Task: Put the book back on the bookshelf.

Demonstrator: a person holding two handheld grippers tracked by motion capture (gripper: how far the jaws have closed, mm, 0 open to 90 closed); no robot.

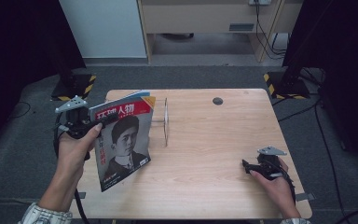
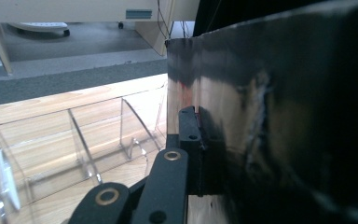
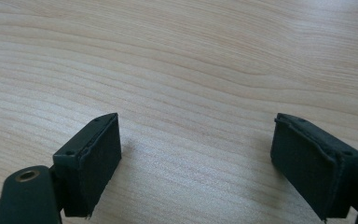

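Glossy magazine (image 1: 123, 140) with a red masthead and a portrait cover is held up, tilted, over the near left part of the wooden table (image 1: 205, 182), its left edge pinched tight in the left gripper (image 1: 103, 122). Just beside it stands a clear plastic rack (image 1: 166, 122). Well apart, the right gripper (image 1: 247, 164) rests on the table, jaws spread wide around nothing.

The magazine (image 2: 284, 116) is blurred and cut off by the edge

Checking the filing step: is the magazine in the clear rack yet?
Out. The magazine hangs upright, pinched in the left gripper, beside the clear rack, which stands empty.
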